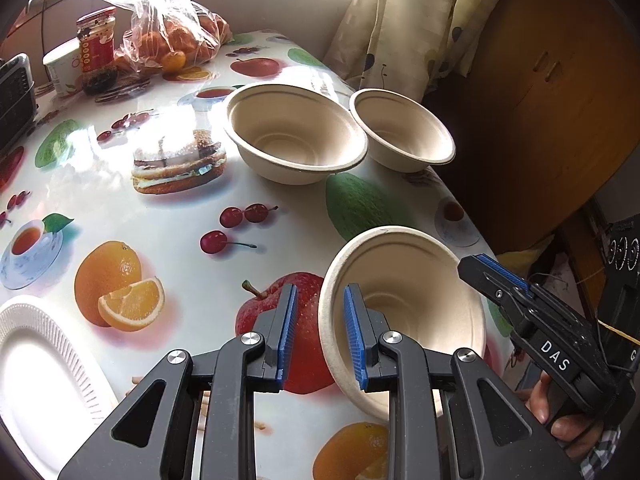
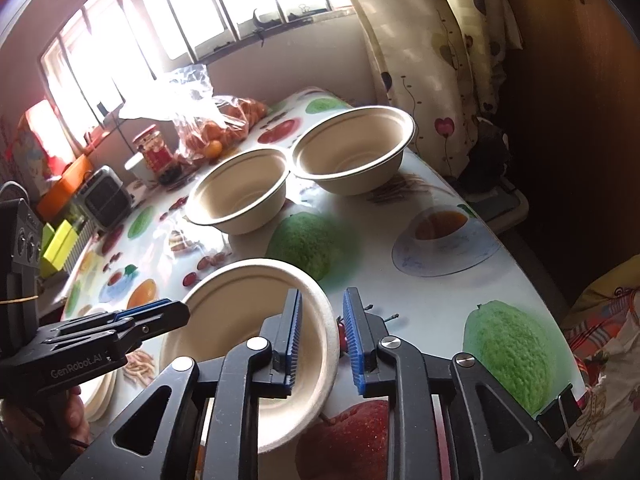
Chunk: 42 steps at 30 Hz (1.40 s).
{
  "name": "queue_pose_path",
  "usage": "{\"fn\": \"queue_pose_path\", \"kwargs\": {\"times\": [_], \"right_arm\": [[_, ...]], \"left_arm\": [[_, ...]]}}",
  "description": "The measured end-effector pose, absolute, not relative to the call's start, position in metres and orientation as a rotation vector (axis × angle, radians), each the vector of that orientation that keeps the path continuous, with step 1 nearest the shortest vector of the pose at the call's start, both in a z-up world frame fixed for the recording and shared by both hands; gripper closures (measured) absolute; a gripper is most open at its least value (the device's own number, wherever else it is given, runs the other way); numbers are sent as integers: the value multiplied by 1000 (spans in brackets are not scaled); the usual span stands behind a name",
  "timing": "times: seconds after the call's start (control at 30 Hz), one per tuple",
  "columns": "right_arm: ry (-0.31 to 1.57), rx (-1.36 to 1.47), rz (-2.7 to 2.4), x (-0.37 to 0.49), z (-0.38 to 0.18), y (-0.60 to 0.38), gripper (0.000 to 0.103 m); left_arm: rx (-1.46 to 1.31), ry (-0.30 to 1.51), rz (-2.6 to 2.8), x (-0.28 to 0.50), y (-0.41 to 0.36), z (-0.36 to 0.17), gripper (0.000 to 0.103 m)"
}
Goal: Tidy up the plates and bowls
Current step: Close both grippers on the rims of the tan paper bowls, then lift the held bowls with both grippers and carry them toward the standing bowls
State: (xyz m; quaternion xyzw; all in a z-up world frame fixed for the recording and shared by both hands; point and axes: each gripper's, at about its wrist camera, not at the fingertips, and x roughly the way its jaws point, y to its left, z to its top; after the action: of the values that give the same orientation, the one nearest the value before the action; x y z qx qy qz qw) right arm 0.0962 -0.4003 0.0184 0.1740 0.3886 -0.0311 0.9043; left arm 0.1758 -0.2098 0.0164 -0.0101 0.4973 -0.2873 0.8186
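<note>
A beige paper bowl (image 1: 412,312) (image 2: 240,340) hangs tilted just above the fruit-print table (image 1: 168,216), near its front edge. My left gripper (image 1: 320,296) (image 2: 176,312) is shut on the bowl's rim, one finger inside the bowl and one outside. Opposite it, my right gripper (image 2: 323,300) (image 1: 476,264) straddles the other side of the rim with its jaws apart, and a gap shows beside the pads. Two more beige bowls (image 1: 296,136) (image 1: 404,128) stand side by side farther back, rims nearly touching. A white ribbed paper plate (image 1: 40,368) lies at the near left.
At the back of the table are a plastic bag of oranges (image 1: 176,40), a red-labelled jar (image 1: 96,44) and a white cup (image 1: 62,66). A black appliance (image 1: 14,96) stands at the far left. A curtain (image 1: 400,20) and a wooden cabinet (image 1: 540,80) flank the table's right edge.
</note>
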Motion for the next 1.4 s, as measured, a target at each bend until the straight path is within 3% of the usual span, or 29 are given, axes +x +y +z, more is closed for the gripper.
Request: {"fn": "queue_pose_path", "kwargs": {"times": [0.63,1.4], "right_arm": [[757,385,4,157,66,-388,73],[933,582,-31,223,23,-393,73]], "left_arm": [[-22,972,-564,243,-188,65,70],[14,1036,-543,344,-209,45,70]]}}
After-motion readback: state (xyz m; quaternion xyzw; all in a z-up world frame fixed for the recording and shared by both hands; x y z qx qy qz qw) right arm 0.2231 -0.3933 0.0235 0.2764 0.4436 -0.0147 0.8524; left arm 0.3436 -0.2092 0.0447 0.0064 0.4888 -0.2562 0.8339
